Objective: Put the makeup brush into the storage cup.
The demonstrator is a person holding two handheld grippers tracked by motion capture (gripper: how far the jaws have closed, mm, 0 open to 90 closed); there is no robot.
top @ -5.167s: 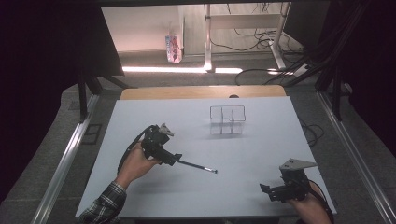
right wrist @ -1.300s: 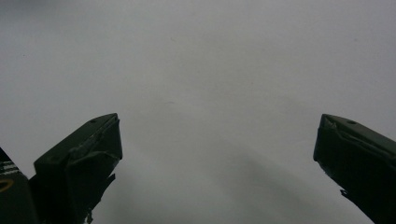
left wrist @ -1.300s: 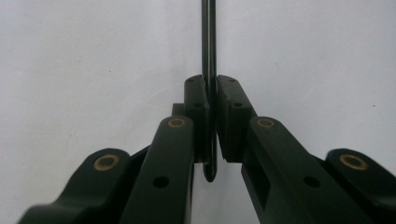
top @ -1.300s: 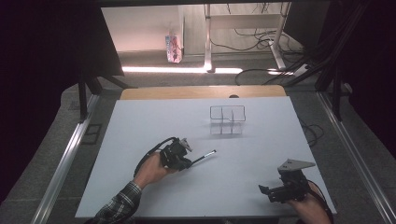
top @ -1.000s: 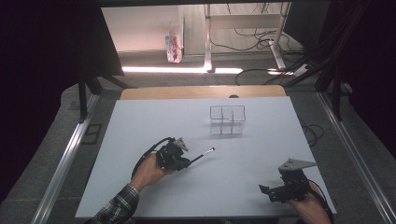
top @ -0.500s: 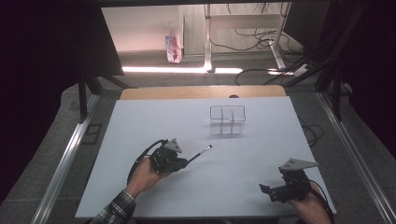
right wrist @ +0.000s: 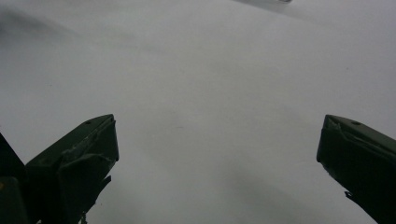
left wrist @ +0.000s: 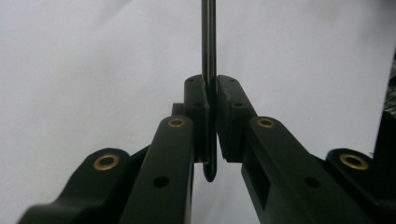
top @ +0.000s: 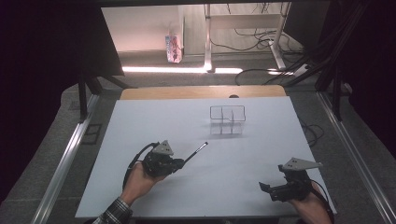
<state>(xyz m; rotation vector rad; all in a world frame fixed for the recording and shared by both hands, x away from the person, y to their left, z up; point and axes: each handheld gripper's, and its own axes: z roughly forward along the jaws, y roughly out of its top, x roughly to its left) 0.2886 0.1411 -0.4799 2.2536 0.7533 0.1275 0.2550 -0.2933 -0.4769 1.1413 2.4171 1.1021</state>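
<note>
High view: left gripper (top: pixel 180 164) clamps what looks like a pen (top: pixel 198 150).

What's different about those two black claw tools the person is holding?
The left gripper has its jaws shut on a thin dark pen; the right gripper has its jaws wide apart with nothing between them. The left one is out over the middle of the white table, the right one near its front right corner. Both are black, hand-held and topped by a grey plate.
</note>
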